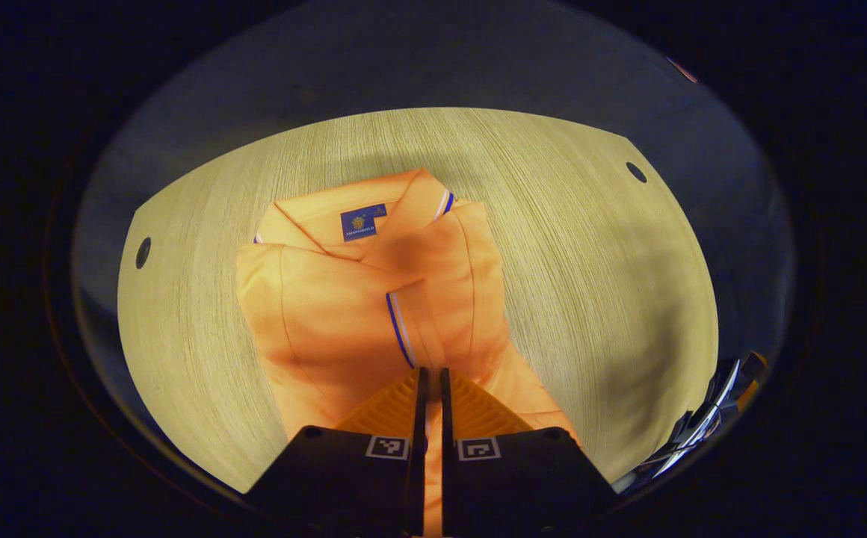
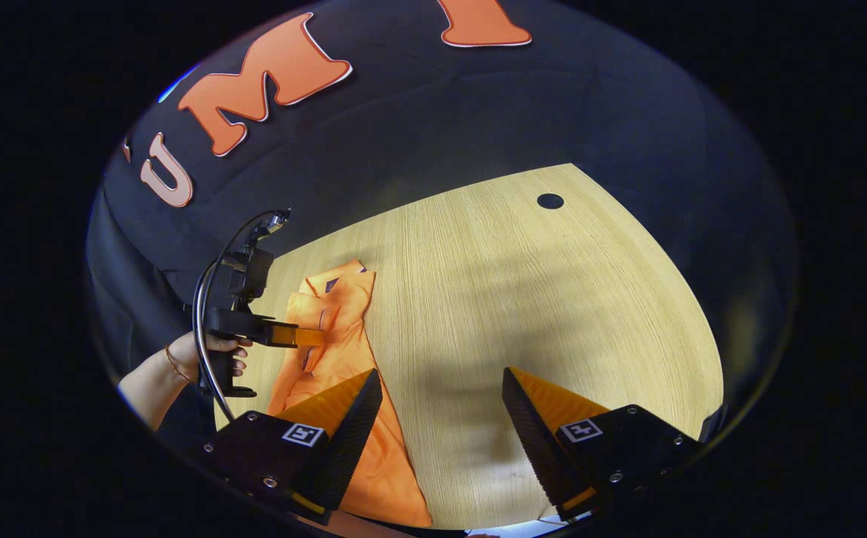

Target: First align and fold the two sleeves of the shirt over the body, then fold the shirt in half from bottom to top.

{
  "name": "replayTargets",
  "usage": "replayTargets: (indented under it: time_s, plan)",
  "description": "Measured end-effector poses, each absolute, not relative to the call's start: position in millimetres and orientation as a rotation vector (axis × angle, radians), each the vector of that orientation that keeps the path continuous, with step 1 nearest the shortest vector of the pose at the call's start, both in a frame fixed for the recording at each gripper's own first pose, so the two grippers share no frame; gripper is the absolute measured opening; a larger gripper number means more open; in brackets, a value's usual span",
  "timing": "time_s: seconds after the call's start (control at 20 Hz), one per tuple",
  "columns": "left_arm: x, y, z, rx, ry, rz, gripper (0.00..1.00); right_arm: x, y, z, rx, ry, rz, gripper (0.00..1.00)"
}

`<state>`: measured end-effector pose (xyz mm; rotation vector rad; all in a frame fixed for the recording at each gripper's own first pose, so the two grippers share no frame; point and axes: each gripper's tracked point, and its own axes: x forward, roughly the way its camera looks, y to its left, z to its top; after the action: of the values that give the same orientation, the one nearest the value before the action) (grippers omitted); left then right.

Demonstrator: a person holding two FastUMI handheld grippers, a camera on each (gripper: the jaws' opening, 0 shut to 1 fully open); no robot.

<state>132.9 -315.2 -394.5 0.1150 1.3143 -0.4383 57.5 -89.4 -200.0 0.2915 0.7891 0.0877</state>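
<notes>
A: Where's the shirt [image 1: 374, 299]?

B: Left gripper view: centre of frame, flat on the desk [image 1: 590, 299], collar [image 1: 374, 205] toward the top of the picture. Blue label [image 1: 363, 223] sits inside the collar. Both sleeves lie folded over the body; one sleeve cuff [image 1: 403, 325] with a blue-and-white edge lies mid-frame, just above the gripper tips.

A: Left gripper [image 1: 430, 373]?

B: Bottom centre. Fingers together with a thin slit between them, and a strip of the shirt's cloth shows in that slit. Looks clamped on the lower part of the shirt, though I can't make out which layer.

A: And the right gripper [image 2: 441, 388]?

B: Right gripper view, bottom of frame: fingers wide apart, holding nothing. Bare desk between them. Its left finger [image 2: 344, 426] overlaps the shirt's edge in the picture; I can't tell if it touches.

A: Shirt in that view?

B: Lower left, a narrow folded strip running from the collar end at centre-left down to the bottom edge. The left gripper shows above it at centre-left, held by a hand [image 2: 217, 351] with a cable [image 2: 205, 299] looping up from it.

A: Anything else?

B: Round holes in the desk [image 2: 550, 200], upper right in the right gripper view.
</notes>
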Motion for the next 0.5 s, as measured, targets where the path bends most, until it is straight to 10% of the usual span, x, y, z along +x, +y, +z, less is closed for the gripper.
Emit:
replayTargets:
  time_s: [0.1,0.2,0.3,0.45,0.5]
  plan:
    - [131.1,-320.5,-394.4,0.090,1.310,-0.457,0.12,56.7,-86.3,-201.6,0.295,0.795,0.092,0.99]
    - [127.2,-321.2,-393.5,0.072,1.316,-0.453,0.43,56.5,-82.8,-202.9,0.294,0.798,0.095,0.99]
    - [124.1,-322.4,-391.3,0.057,1.309,-0.452,0.43,56.3,-77.3,-202.4,0.292,0.799,0.103,0.99]
    - [120.3,-317.3,-385.2,0.064,1.289,-0.461,1.00,56.2,-67.3,-202.4,0.290,0.808,0.119,0.98]
    - [120.3,-313.7,-381.3,0.071,1.277,-0.462,1.00,56.1,-64.6,-203.4,0.286,0.810,0.123,0.98]
